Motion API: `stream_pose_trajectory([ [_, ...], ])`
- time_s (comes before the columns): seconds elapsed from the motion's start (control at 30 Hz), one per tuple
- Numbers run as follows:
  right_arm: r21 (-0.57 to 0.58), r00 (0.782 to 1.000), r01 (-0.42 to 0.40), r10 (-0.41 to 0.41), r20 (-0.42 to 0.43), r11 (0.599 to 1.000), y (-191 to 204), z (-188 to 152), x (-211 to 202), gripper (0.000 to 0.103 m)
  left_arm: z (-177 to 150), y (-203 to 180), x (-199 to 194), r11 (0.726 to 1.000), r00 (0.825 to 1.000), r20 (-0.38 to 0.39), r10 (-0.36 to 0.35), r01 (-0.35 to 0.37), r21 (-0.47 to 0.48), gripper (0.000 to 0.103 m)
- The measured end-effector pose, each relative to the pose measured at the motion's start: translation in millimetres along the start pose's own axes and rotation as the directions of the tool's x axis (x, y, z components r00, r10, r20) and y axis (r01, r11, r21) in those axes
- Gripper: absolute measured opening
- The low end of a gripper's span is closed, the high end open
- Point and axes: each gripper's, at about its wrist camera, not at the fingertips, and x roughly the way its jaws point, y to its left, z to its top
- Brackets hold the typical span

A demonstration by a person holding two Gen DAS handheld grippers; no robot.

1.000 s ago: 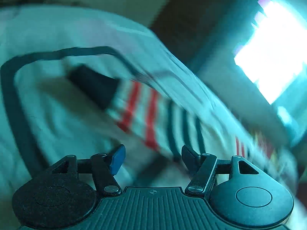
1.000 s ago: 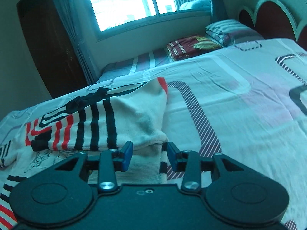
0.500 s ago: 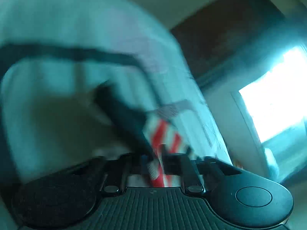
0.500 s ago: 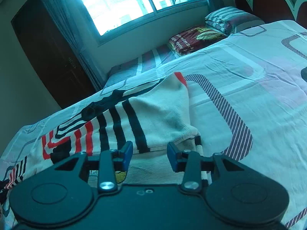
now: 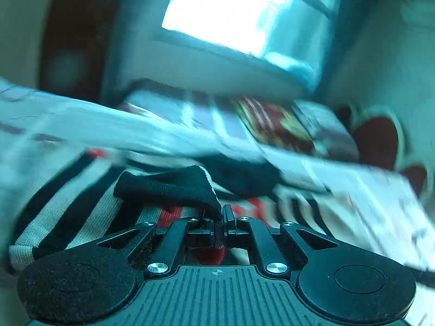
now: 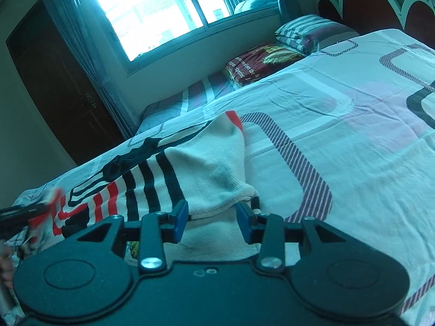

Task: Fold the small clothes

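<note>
A small white garment [image 6: 206, 168] with black and red stripes lies partly folded on the patterned bed sheet [image 6: 339, 163]. In the left wrist view my left gripper [image 5: 218, 221] is shut on its black cuffed sleeve end [image 5: 174, 187] and holds it over the striped body [image 5: 81, 212]; that view is motion-blurred. My right gripper [image 6: 212, 221] is open, its blue pads either side of the white folded edge, not closed on it. The left gripper's tip [image 6: 24, 212] shows blurred at the left edge of the right wrist view.
A red folded blanket [image 6: 261, 62] and striped pillows [image 6: 304, 31] lie at the bed's far side under the window [image 6: 163, 8]. A dark wooden door [image 6: 59, 89] stands left. The headboard [image 6: 380, 2] is at the upper right.
My left gripper closed on the black sleeve end and swung it up and over the garment, turning toward the window. My right gripper stayed open and moved slightly closer over the folded edge.
</note>
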Motion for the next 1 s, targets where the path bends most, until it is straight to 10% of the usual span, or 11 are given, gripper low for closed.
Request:
stream_pose_trajectory([
  [0.1,0.010,1.000,-0.001,0.001,-0.010,1.000,-2.4,-0.8,-2.1,0.041,-19.5,-60.8,39.4,0.977,0.988,-0.145,0.060,-0.028,0.214,0.009],
  [0.2,0.018,1.000,-0.020,0.020,-0.017,1.000,-0.1,-1.4,-0.3,0.045,-31.7,-94.6,32.3,0.924,0.993,-0.091,0.081,-0.041,0.381,0.039],
  [0.37,-0.004,0.996,-0.087,0.087,-0.022,0.996,25.2,-2.0,12.7,0.055,-34.2,-60.3,-28.6,0.960,0.999,-0.048,0.016,-0.002,0.279,0.046],
  [0.53,-0.105,0.976,-0.210,0.203,-0.078,0.972,76.7,-4.8,45.0,0.055,-51.2,38.1,-87.6,0.957,0.971,0.075,0.227,-0.237,0.168,0.046],
  [0.9,-0.009,0.970,-0.183,0.179,-0.166,0.983,100.0,1.6,119.4,0.054,-41.3,120.0,-47.4,0.933,0.944,-0.004,0.331,-0.326,0.152,0.046],
  [1.0,-0.091,0.967,-0.192,0.172,-0.189,0.977,108.5,0.5,126.8,0.020,-40.1,113.7,-47.7,0.931,0.944,-0.005,0.329,-0.323,0.173,0.046],
])
